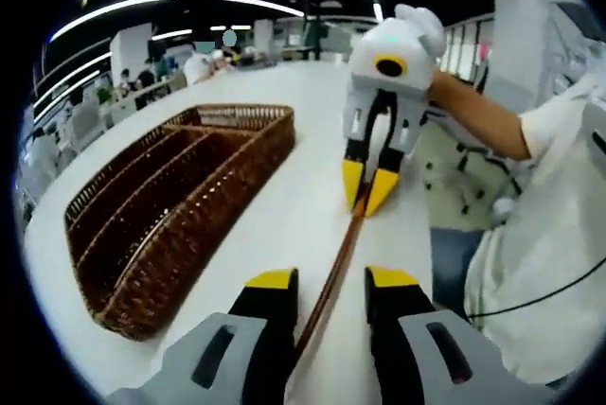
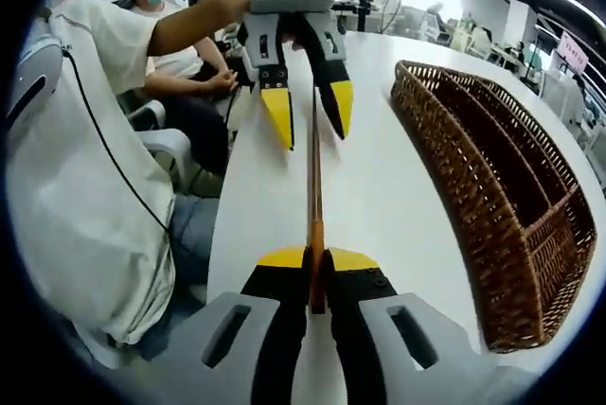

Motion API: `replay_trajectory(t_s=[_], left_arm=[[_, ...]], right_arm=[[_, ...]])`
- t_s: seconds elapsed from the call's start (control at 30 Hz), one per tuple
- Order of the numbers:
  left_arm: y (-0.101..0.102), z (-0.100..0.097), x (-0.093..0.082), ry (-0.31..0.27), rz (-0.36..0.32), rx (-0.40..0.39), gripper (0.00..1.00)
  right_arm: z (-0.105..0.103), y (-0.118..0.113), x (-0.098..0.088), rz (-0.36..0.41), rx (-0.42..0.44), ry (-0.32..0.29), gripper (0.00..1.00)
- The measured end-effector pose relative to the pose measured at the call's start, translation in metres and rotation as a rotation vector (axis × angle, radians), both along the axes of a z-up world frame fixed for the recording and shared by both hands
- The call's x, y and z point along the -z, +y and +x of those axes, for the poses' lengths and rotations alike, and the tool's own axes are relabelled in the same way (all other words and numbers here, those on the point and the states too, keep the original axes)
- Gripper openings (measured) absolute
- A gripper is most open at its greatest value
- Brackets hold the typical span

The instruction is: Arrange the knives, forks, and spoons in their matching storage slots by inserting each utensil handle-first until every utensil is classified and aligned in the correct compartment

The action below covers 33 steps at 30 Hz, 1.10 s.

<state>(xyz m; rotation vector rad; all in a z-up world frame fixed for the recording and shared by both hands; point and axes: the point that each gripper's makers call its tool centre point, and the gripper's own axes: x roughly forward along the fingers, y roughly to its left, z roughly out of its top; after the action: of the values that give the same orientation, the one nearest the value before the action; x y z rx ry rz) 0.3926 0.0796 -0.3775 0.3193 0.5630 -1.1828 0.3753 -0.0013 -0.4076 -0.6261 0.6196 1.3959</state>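
A long thin utensil [image 1: 336, 268] with a brown handle spans the gap between my two grippers, above the white table. Which kind of utensil it is cannot be made out. My right gripper [image 2: 317, 258] is shut on the utensil [image 2: 314, 178] at its orange-brown end. In the left gripper view the right gripper [image 1: 369, 192] pinches the far end. My left gripper [image 1: 331, 280] is open, with the rod passing between its jaws untouched; it appears as the left gripper [image 2: 311, 116] from the other side. The brown wicker tray [image 1: 237, 110], [image 2: 473, 225] with long compartments holds nothing I can see.
The white table [image 1: 284, 216] runs far back, and its near edge lies beside the person holding the grippers. A seated person's white shirt [image 2: 85, 187] and a chair [image 2: 166, 145] are close to that edge. Other people sit further off.
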Motion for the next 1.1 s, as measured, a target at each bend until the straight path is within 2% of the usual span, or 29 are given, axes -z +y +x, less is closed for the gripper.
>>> replay_trajectory(t_s=[0.1, 0.2, 0.33, 0.43, 0.5, 0.63, 0.67, 0.73, 0.77, 0.93, 1.1], left_arm=[[0.012, 0.007, -0.008, -0.048, -0.059, -0.093, 0.39], [0.025, 0.010, -0.006, -0.051, -0.068, -0.163, 0.47], [0.036, 0.015, -0.004, -0.048, -0.090, -0.254, 0.76], [0.046, 0.019, -0.005, -0.066, -0.096, -0.317, 0.88], [0.047, 0.019, -0.005, -0.067, -0.097, -0.323, 0.91], [0.058, 0.024, -0.012, -0.121, -0.118, -0.406, 0.97], [0.063, 0.026, -0.017, -0.157, -0.125, -0.444, 0.98], [0.065, 0.027, -0.020, -0.175, -0.141, -0.469, 0.99], [0.064, 0.028, -0.023, -0.190, -0.168, -0.483, 0.99], [0.066, 0.026, -0.020, -0.182, -0.220, -0.507, 1.00], [0.072, 0.026, -0.010, -0.196, -0.187, -0.539, 1.00]], right_arm=[[0.000, -0.004, -0.001, 0.013, 0.021, 0.014, 0.06], [0.002, -0.007, -0.001, 0.016, 0.031, 0.015, 0.06], [0.002, -0.008, -0.001, 0.015, 0.035, 0.011, 0.06], [0.002, -0.008, -0.001, 0.011, 0.032, 0.005, 0.06], [0.004, -0.009, -0.002, 0.007, 0.038, -0.006, 0.06], [0.006, -0.014, -0.004, 0.002, 0.062, -0.012, 0.06], [0.005, -0.016, -0.005, 0.005, 0.070, -0.006, 0.06], [0.009, -0.019, -0.005, 0.009, 0.095, 0.000, 0.06], [0.012, -0.021, -0.004, 0.009, 0.117, 0.015, 0.06], [0.016, -0.029, -0.003, 0.014, 0.150, 0.025, 0.06], [0.012, -0.026, -0.009, 0.048, 0.201, 0.034, 0.06]])
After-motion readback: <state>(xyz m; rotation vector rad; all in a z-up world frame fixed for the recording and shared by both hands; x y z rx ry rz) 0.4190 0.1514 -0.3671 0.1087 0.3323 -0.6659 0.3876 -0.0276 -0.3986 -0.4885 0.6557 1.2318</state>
